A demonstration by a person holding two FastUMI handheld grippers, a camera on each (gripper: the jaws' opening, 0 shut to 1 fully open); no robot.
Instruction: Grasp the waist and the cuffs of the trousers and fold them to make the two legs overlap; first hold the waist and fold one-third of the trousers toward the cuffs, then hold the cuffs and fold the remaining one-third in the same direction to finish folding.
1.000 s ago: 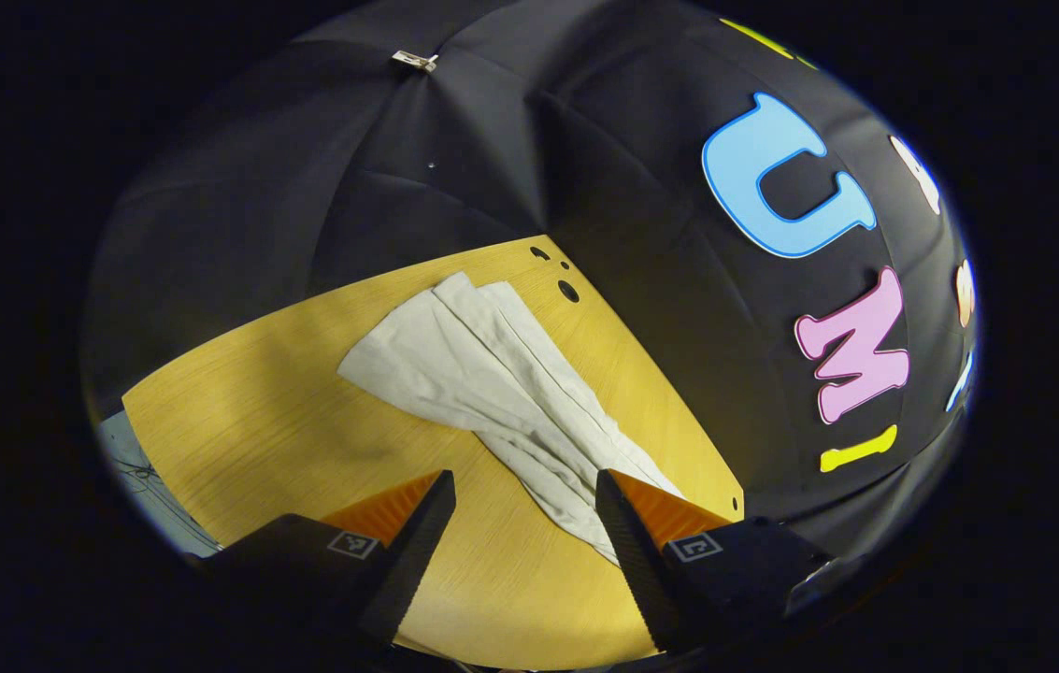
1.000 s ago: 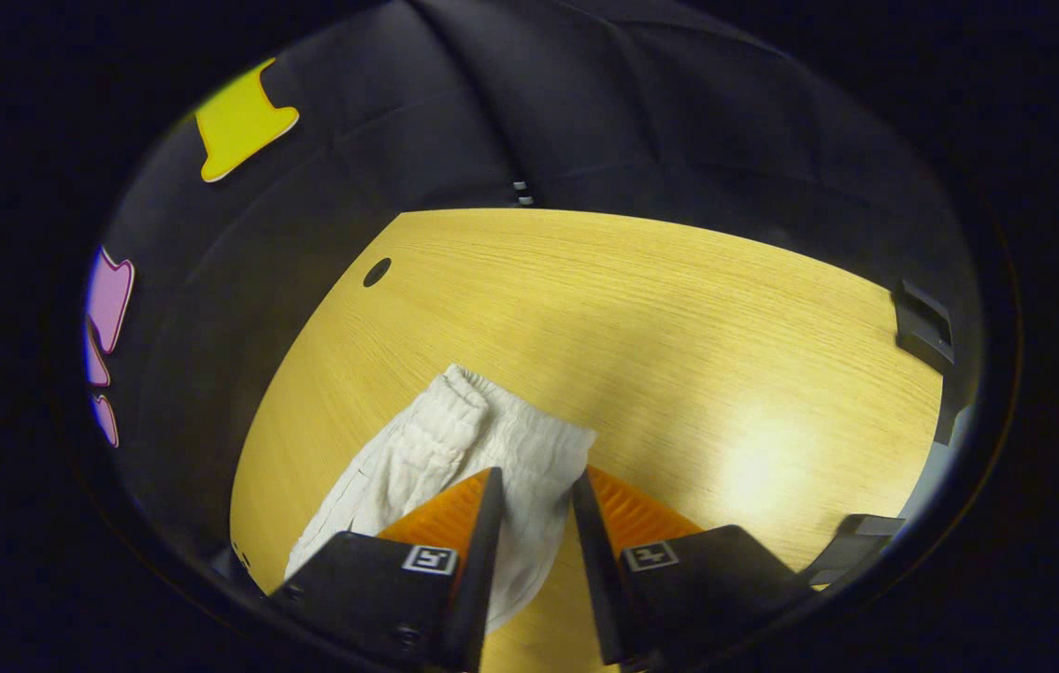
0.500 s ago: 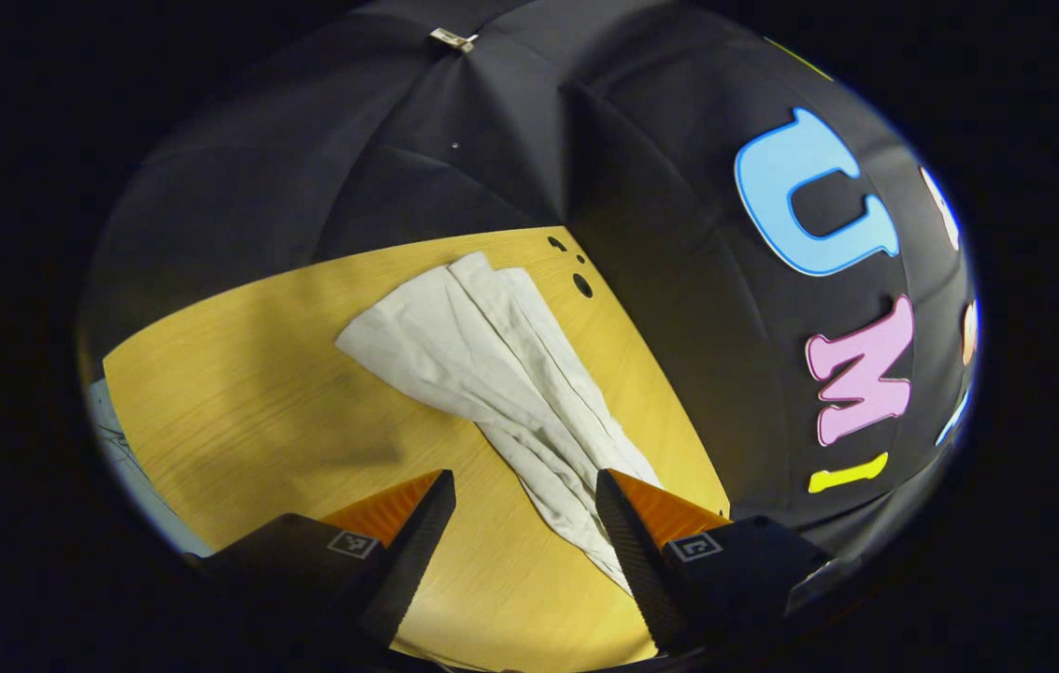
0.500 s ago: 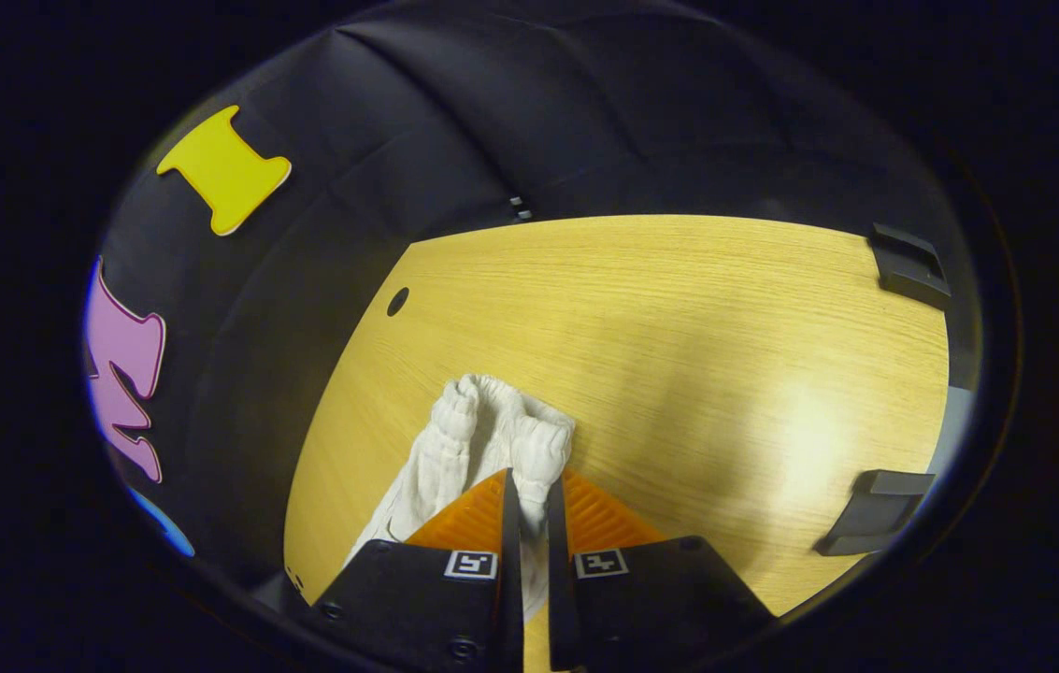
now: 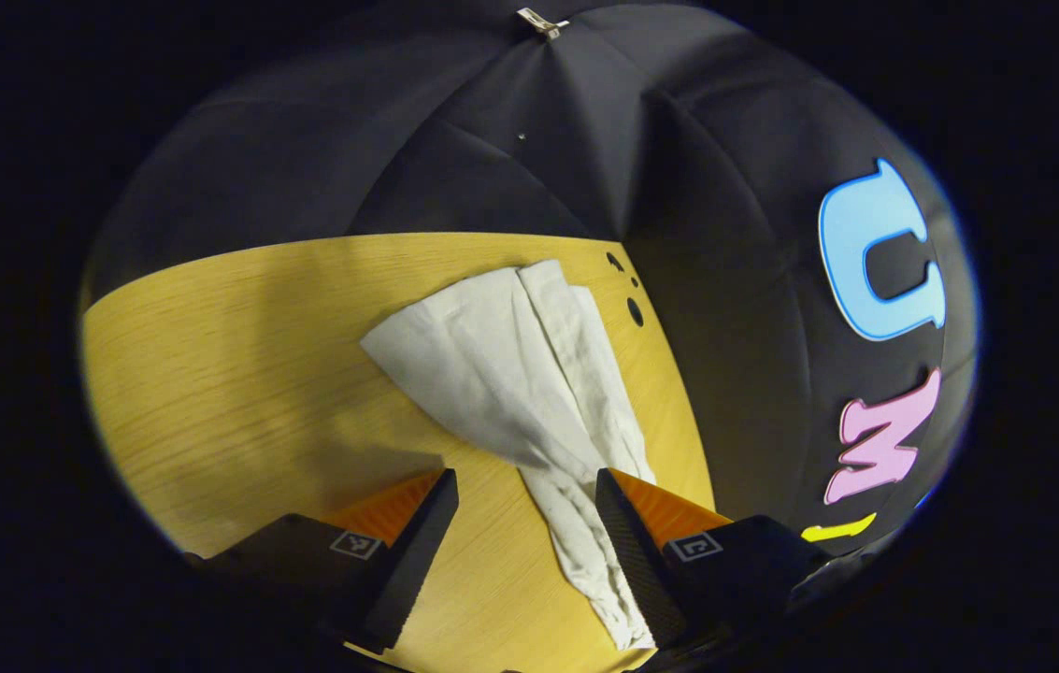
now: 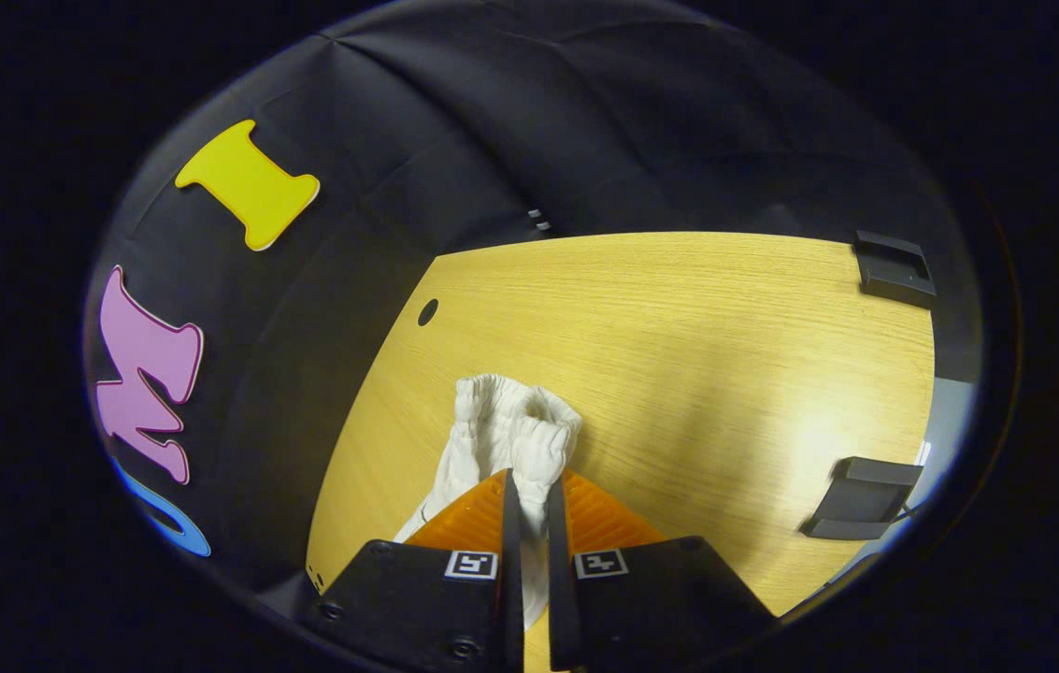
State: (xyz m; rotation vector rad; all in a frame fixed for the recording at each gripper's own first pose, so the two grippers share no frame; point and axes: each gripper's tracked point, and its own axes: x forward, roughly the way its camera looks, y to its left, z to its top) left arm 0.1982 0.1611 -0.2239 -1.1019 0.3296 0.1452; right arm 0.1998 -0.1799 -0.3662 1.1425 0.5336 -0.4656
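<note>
While the right gripper (image 6: 527, 486) pinches the trousers' bunched waist (image 6: 515, 430), the left gripper (image 5: 526, 486) hangs spread above the 2 legs (image 5: 529, 374) on the table (image 5: 239, 374).

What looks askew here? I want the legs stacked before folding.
The trousers lie fanned out on the table, legs splayed rather than overlapped. The right gripper bunches the waist into a lump. The left gripper is open.
</note>
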